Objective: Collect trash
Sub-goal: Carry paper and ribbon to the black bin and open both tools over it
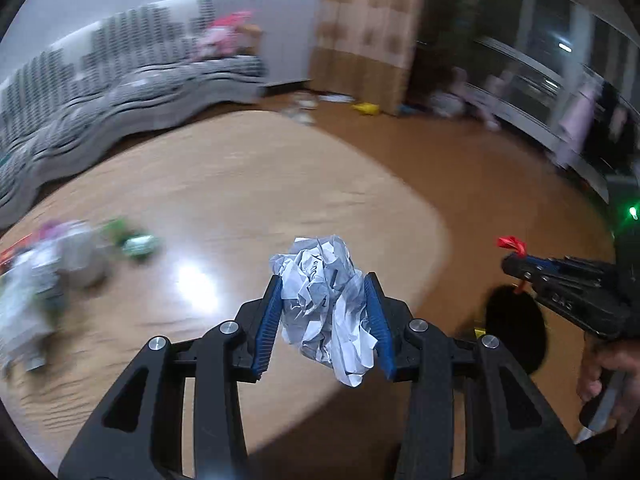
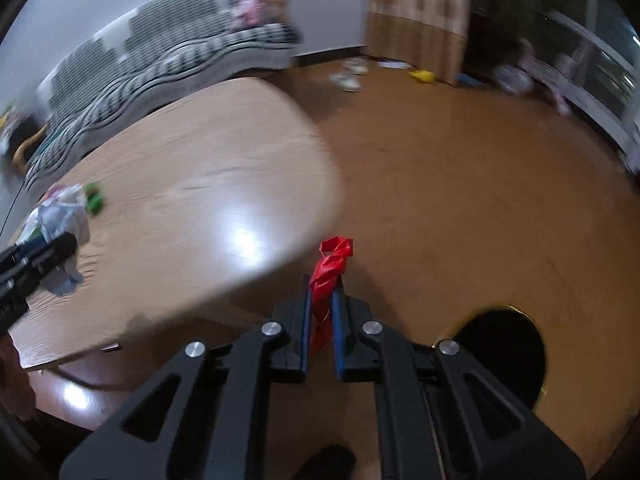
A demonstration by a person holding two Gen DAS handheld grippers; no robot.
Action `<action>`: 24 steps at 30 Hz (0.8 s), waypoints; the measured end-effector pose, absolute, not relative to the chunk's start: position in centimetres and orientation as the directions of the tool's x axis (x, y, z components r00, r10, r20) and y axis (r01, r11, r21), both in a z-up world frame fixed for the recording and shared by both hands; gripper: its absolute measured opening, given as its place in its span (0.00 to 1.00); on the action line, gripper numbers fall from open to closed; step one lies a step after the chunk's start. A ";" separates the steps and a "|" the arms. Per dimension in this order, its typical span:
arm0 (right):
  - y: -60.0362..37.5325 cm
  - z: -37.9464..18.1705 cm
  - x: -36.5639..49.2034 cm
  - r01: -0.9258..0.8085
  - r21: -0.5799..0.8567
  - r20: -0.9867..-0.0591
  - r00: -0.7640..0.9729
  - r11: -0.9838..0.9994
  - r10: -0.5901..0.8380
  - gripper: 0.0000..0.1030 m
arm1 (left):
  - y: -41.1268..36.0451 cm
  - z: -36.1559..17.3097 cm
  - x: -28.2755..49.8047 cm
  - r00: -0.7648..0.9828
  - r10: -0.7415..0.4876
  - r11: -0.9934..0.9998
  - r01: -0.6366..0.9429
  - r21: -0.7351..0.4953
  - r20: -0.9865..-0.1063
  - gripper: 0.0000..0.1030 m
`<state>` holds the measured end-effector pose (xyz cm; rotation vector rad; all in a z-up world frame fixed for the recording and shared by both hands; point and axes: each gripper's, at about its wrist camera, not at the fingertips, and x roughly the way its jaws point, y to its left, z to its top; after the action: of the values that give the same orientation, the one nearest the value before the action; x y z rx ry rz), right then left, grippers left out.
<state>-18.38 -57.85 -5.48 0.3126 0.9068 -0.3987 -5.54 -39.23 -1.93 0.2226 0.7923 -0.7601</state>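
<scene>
Paper point(image 1: 326, 308) sits clamped in the left gripper point(image 1: 325, 312), red scrap point(image 2: 330, 280) pinched tight in the right gripper point(image 2: 321, 320). Bring each squarely above the bin point(image 2: 500, 356) beside the table point(image 2: 208, 184) before letting go.

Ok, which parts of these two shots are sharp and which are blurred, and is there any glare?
Left wrist view: the crumpled paper in the left gripper is sharp, the table litter smeared. Right wrist view: the red strip in the right gripper is crisp, the sofa streaked; glare sits on the table.
</scene>
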 end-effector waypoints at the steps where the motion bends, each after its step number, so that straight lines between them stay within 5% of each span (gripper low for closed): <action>1: -59.9 -5.8 -20.3 0.499 0.097 -0.812 0.540 0.861 -0.222 0.09 | -40.8 -2.3 -6.2 0.437 -0.546 0.699 0.708 -0.100 -0.715 0.39; 10: -72.3 -11.4 -33.3 0.725 0.113 -0.873 0.399 0.679 -0.281 0.09 | -57.7 -9.9 -15.5 0.158 -0.607 0.468 0.863 -0.190 -0.779 0.39; 24: -76.2 -13.6 -38.0 0.774 0.154 -0.893 0.375 0.614 -0.249 0.09 | -66.4 -17.6 -21.7 -0.027 -0.560 0.365 0.889 -0.276 -0.828 0.40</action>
<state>-38.04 -76.20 -13.64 0.6290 0.9778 -0.7129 -21.73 -66.45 -17.56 0.3892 1.0694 -1.2055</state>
